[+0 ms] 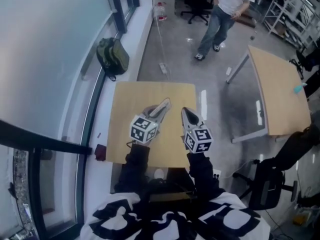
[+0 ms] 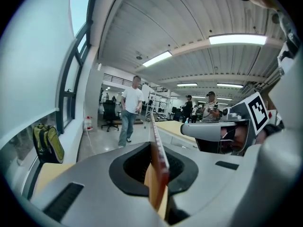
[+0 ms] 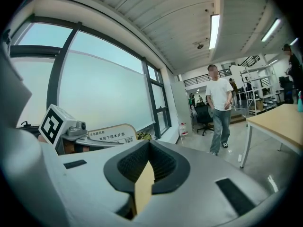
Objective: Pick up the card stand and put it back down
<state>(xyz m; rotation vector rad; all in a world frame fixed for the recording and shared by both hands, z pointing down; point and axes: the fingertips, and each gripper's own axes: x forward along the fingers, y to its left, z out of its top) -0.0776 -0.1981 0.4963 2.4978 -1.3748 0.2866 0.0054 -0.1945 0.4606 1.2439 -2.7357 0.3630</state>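
Fingers (image 2: 85, 174) of the left gripper (image 1: 161, 107) clamped on the card stand (image 2: 159, 162), card stand seen edge-on over the table (image 1: 125, 109), right gripper (image 1: 188, 116) alongside, its fingers (image 3: 213, 174) pressed together on nothing, person (image 1: 225, 14) on the floor beyond

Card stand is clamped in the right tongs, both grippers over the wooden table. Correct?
Not quite. The card stand is clamped in the left tongs, not the right. The left gripper view shows it edge-on between the closed jaws. The right tongs are shut on nothing. Both grippers are over the wooden table, as you said.
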